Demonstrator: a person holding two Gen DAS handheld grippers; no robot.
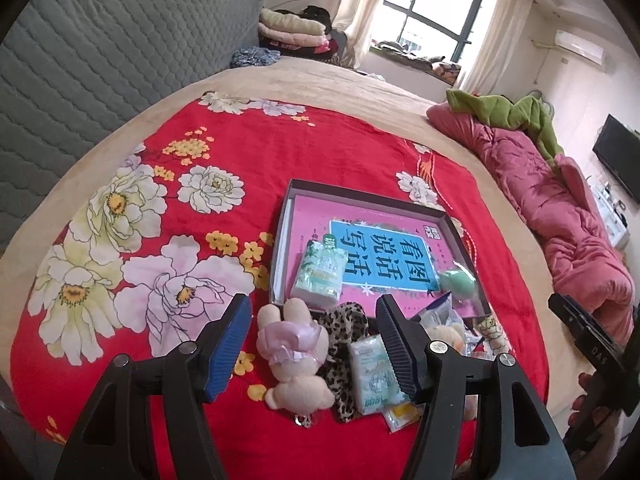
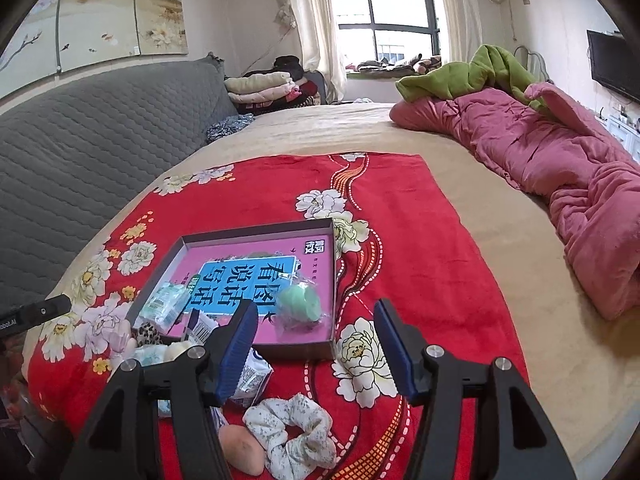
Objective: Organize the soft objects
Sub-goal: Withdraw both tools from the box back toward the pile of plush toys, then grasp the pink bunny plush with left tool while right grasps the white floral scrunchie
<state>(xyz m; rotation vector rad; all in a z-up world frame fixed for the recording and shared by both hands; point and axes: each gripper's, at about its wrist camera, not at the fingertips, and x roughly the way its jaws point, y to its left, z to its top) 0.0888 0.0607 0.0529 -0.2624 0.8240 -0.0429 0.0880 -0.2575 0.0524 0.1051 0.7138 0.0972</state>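
A shallow grey box [image 1: 362, 196] [image 2: 256, 236] with a pink book lining it lies on the red floral blanket. Inside are a green tissue pack [image 1: 322, 274] [image 2: 166, 306] and a green sponge in plastic [image 1: 458, 280] [image 2: 300, 306]. In front of it lie a pink plush bunny [image 1: 294, 356], a leopard scrunchie [image 1: 346, 334], a tissue pack [image 1: 370, 376], a white floral scrunchie [image 2: 294, 430] and a peach sponge [image 2: 242, 450]. My left gripper [image 1: 312, 350] is open above the bunny. My right gripper [image 2: 316, 350] is open and empty above the white scrunchie.
The red blanket [image 1: 280, 152] lies on a beige bed. A grey quilted headboard [image 1: 100, 52] stands left. A crumpled pink duvet [image 2: 560, 176] with a green blanket [image 2: 476, 72] lies right. Folded clothes [image 2: 264, 86] are stacked at the back.
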